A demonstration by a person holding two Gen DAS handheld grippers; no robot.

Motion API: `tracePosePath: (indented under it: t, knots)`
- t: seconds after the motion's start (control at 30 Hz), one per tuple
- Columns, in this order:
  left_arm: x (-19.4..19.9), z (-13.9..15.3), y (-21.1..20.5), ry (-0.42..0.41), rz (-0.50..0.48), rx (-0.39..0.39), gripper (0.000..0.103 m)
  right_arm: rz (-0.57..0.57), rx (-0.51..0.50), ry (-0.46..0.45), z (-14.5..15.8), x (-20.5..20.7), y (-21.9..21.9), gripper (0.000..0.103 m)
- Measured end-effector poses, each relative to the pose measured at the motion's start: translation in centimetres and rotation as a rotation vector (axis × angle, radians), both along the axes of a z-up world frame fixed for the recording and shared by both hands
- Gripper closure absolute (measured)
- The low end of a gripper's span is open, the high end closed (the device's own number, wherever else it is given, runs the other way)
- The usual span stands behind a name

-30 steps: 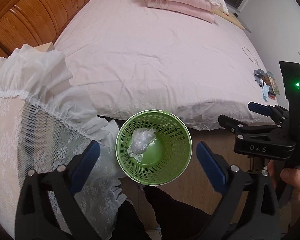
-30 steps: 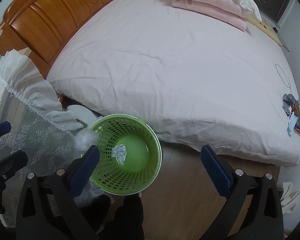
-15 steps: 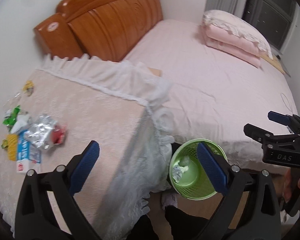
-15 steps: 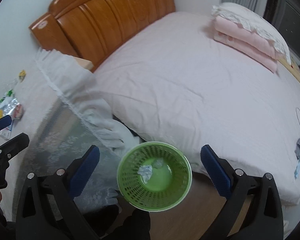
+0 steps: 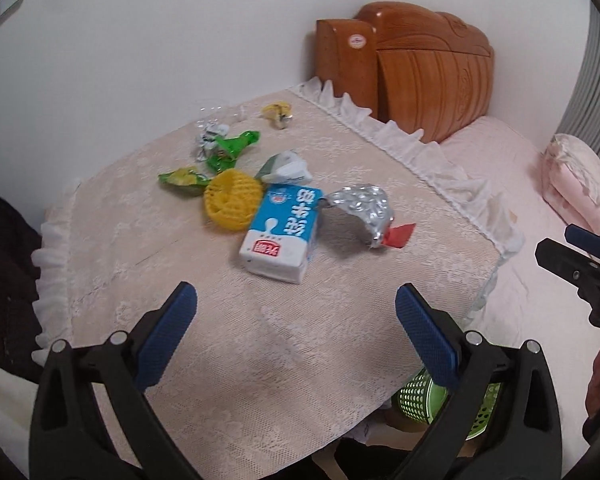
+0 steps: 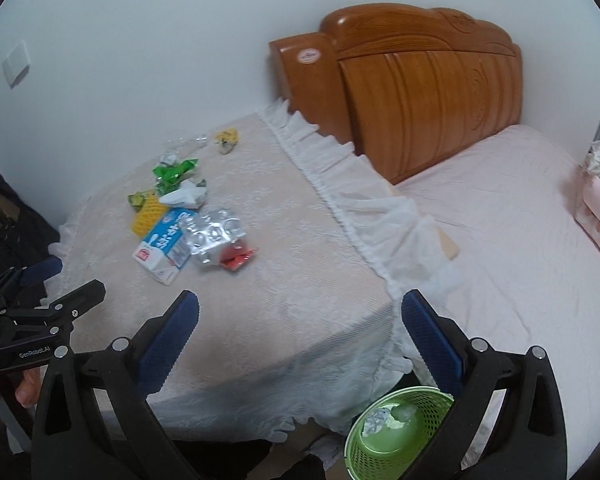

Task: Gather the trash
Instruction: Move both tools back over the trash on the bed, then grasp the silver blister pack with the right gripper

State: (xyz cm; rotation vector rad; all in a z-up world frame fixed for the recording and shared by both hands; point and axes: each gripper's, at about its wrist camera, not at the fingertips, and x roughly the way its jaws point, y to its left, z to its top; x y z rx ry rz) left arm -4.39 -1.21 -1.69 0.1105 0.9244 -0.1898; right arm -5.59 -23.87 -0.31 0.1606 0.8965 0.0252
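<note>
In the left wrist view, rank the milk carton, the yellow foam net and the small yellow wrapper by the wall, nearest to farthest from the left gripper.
From the left gripper:
1. Milk carton, straight ahead, mid-table.
2. Yellow foam net, just behind the carton, to its left.
3. Small yellow wrapper, at the table's far edge by the wall.

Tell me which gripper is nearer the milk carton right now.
Left. The left gripper faces the milk carton just ahead; the right gripper hangs farther back, toward the bed side.

One milk carton [image 5: 281,233] (two green wrappers [image 5: 231,147]).
</note>
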Motion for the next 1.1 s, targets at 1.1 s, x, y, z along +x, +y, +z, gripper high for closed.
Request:
tracePosePath:
  t: [1.1]
  knots:
    - [3.3,-4.6,2.7,0.116,0.023,-0.04,0.008,0.421,0.116,0.36,-10.9,17.1,6.4,0.028]
